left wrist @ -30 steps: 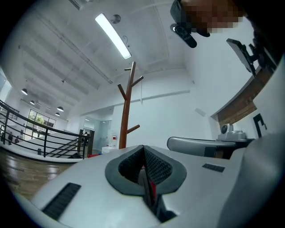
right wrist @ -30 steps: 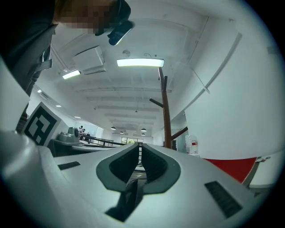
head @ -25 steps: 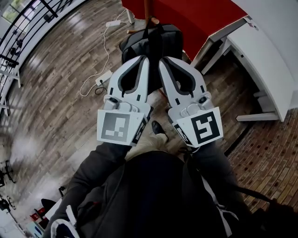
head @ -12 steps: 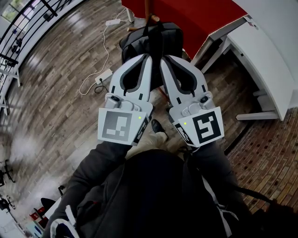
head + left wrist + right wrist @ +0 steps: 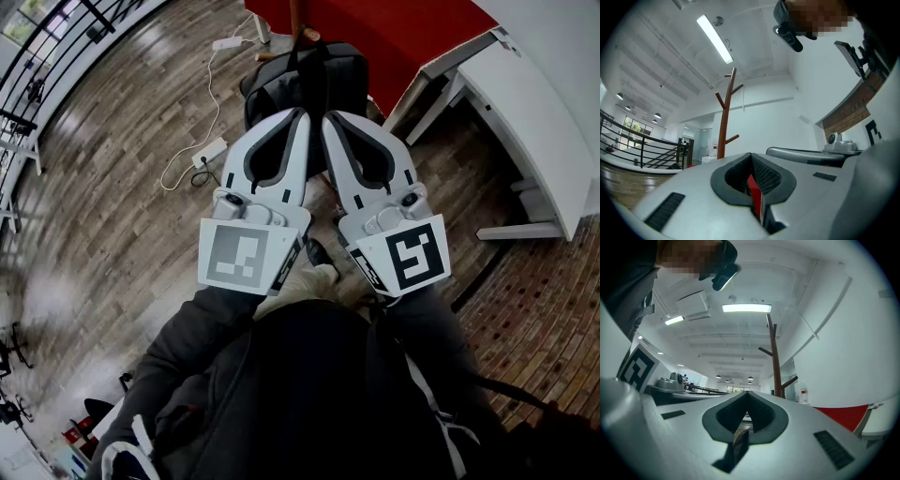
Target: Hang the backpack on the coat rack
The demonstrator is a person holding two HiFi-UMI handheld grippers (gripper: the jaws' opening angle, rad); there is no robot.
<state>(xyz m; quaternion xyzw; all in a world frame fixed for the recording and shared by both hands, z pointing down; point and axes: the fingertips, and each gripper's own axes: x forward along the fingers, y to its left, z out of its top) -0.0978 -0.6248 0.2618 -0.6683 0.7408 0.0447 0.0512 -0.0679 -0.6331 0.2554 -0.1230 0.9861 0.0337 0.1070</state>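
Hardly anything has shifted since a second ago; only the right white plastic gripper [image 5: 328,119] has just been closing its jaws, on nothing. Beside it, the left white plastic gripper [image 5: 301,114] is clenched and empty too. Far beyond both tips, the black fabric backpack [image 5: 330,80] sits on the plank floor [image 5: 122,187] at the foot of the brown wooden coat rack [image 5: 297,17].

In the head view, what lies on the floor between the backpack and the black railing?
Between the backpack and the railing lie a white power strip and its cable on wooden floor; the head view shows this.
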